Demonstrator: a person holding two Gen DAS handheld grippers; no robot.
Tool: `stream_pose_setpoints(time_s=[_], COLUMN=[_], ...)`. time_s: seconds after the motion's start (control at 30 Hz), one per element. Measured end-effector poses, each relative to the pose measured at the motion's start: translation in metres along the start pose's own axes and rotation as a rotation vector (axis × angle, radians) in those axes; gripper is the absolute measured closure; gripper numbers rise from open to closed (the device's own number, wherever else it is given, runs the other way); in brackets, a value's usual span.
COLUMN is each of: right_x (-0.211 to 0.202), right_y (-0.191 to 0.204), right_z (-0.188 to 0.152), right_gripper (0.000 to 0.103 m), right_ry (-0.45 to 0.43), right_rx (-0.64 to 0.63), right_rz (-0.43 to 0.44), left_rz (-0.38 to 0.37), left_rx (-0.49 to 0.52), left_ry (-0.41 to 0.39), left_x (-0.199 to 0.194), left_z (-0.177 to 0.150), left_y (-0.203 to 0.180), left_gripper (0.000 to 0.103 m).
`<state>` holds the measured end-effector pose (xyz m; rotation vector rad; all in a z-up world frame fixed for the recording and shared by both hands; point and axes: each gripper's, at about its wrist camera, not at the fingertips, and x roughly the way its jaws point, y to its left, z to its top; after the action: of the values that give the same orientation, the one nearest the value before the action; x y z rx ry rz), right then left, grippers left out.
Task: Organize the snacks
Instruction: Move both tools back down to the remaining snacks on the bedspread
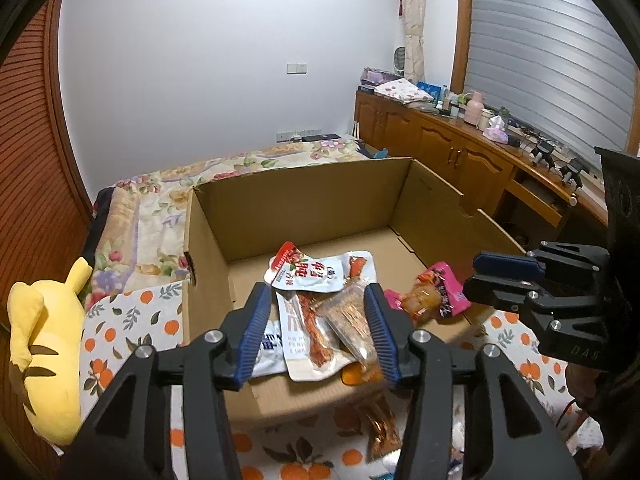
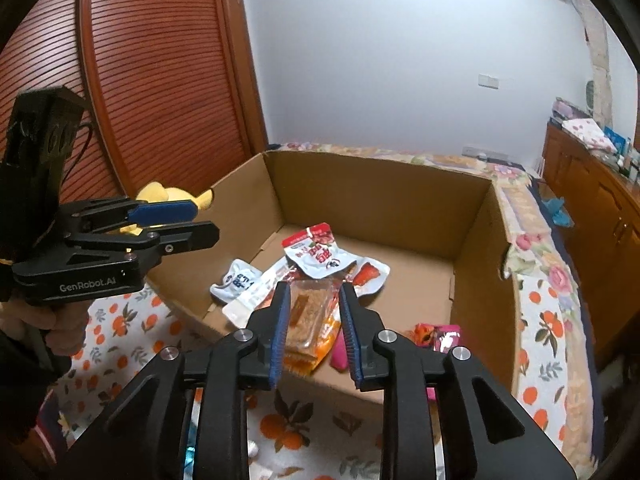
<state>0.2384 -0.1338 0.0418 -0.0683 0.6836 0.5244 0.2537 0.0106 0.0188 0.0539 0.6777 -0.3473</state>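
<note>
An open cardboard box sits on the bed and holds several snack packets: a white and red pouch, a white pouch with a red strip, a clear orange wafer pack and a pink packet at the near right corner. My left gripper is open and empty above the near edge of the box. My right gripper is open and empty above the wafer pack; it also shows in the left wrist view.
A yellow plush toy lies left of the box. An orange-print cloth covers the bed in front. A loose snack packet lies on the cloth before the box. Wooden cabinets stand to the right, a slatted wardrobe to the left.
</note>
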Motion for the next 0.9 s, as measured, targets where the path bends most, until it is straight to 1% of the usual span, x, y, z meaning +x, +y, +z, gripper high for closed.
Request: stream_pose_setpoints(time_s=[0.1, 0.13, 0.17, 0.2, 0.23, 0.27, 0.33, 0.43, 0.6, 0.8, 0.9], right_x=[-0.013, -0.019, -0.022, -0.027, -0.031, -0.033, -0.039, -0.044, -0.046, -0.037, -0.032], right_y=[0.003, 0.005, 0.007, 0.009, 0.010, 0.012, 0.014, 0.017, 0.027, 0.038, 0.040], right_z=[-0.007, -0.011, -0.012, -0.016, -0.019, -0.022, -0.030, -0.043, -0.066, -0.093, -0.101], right_gripper=[0.067, 0.065, 0.063, 0.057, 0.055, 0.054, 0.050, 0.048, 0.047, 0.047, 0.047], right_ry=[-0.010, -0.013, -0.014, -0.015, -0.016, -0.017, -0.014, -0.004, 0.025, 0.069, 0.086], right_rx=[0.003, 0.003, 0.002, 0.000, -0.001, -0.002, 0.003, 0.014, 0.003, 0.009, 0.012], right_rz=[-0.009, -0.008, -0.008, -0.009, -0.012, -0.014, -0.014, -0.017, -0.027, -0.015, -0.009], left_rz=[-0.004, -0.006, -0.013, -0.017, -0.022, -0.026, -0.026, -0.025, -0.016, -0.006, -0.018], left_rx=[0.003, 0.003, 0.004, 0.006, 0.008, 0.010, 0.010, 0.005, -0.010, -0.015, -0.023], left_ry=[-0.010, -0.013, -0.017, -0.024, -0.034, -0.037, -0.027, -0.010, 0.021, 0.063, 0.093], left_x=[-0.016, -0.019, -0.024, -0.029, -0.033, -0.036, -0.039, -0.043, -0.044, -0.039, -0.035], left_z=[-0.008, -0.010, -0.014, -0.018, -0.023, -0.026, -0.035, -0.051, -0.079, -0.111, -0.126], left_y=[-0.007, -0.008, -0.011, -0.014, -0.017, -0.019, -0.024, -0.031, -0.035, -0.042, -0.047], left_gripper=[0.050, 0.047, 0.040, 0.035, 0.030, 0.029, 0.029, 0.029, 0.029, 0.029, 0.029])
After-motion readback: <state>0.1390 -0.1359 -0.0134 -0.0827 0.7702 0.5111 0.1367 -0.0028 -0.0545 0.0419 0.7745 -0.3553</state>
